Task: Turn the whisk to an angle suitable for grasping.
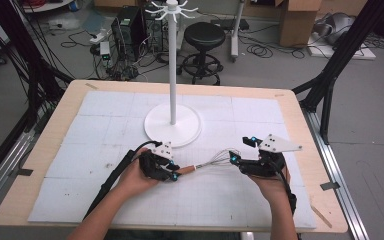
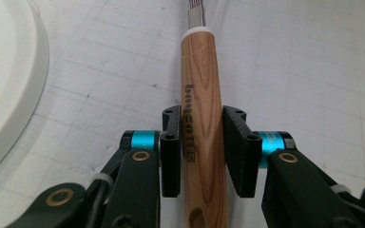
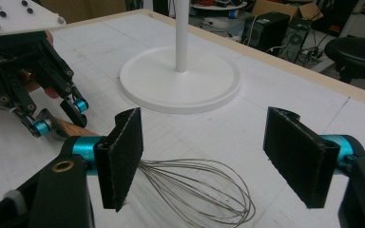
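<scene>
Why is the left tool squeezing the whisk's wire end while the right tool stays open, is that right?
Not quite. The left tool is squeezing the whisk by its wooden handle, not the wires, as the left gripper view shows. The right tool is open, as you said, with the wire end lying between its jaws.

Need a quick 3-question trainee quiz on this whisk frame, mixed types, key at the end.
1. True or false: the left gripper is shut on the wooden handle of the whisk.
2. How do the right gripper's jaws stand?
A. clamped on the wire loops
B. open, with the wire loops lying on the table between and below them
C. shut on the stand's pole
3. What white thing stands on the table just beyond the whisk?

Key:
1. True: both pads press the handle's sides.
2. B
3. The hook stand, with its round base and upright pole.
</scene>
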A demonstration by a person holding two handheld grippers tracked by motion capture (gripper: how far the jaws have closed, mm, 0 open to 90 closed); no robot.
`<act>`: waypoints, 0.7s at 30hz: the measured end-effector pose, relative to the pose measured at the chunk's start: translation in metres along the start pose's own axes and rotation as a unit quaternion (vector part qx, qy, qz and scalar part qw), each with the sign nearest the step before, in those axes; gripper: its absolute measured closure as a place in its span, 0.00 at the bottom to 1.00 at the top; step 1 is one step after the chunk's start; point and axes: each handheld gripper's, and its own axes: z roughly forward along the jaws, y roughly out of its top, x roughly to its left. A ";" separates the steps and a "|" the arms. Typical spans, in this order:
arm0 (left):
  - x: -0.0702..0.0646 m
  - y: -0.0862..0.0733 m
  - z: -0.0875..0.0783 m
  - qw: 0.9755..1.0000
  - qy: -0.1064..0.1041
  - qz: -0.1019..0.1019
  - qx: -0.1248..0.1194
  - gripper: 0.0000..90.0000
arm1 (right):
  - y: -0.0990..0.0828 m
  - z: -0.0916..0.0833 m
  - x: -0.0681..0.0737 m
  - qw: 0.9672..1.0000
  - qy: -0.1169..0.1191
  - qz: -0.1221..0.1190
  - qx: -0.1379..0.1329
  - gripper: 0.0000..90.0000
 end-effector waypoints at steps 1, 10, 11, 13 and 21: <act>0.000 -0.001 -0.001 1.000 -0.001 0.001 0.002 0.78 | 0.000 0.000 0.000 1.000 0.000 -0.001 0.000 0.32; 0.003 -0.007 -0.010 1.000 0.006 0.019 0.009 0.78 | -0.001 0.000 0.000 1.000 0.000 0.003 0.004 0.32; 0.003 -0.007 -0.010 1.000 0.007 0.021 0.010 0.78 | -0.001 0.000 0.000 1.000 -0.001 0.001 0.003 0.32; 0.003 -0.008 -0.010 1.000 0.006 0.019 0.011 0.78 | -0.001 0.000 0.000 1.000 0.001 0.003 0.003 0.32; 0.004 -0.008 -0.014 1.000 -0.024 -0.012 -0.011 0.63 | -0.001 0.001 0.000 1.000 0.001 0.001 0.004 0.32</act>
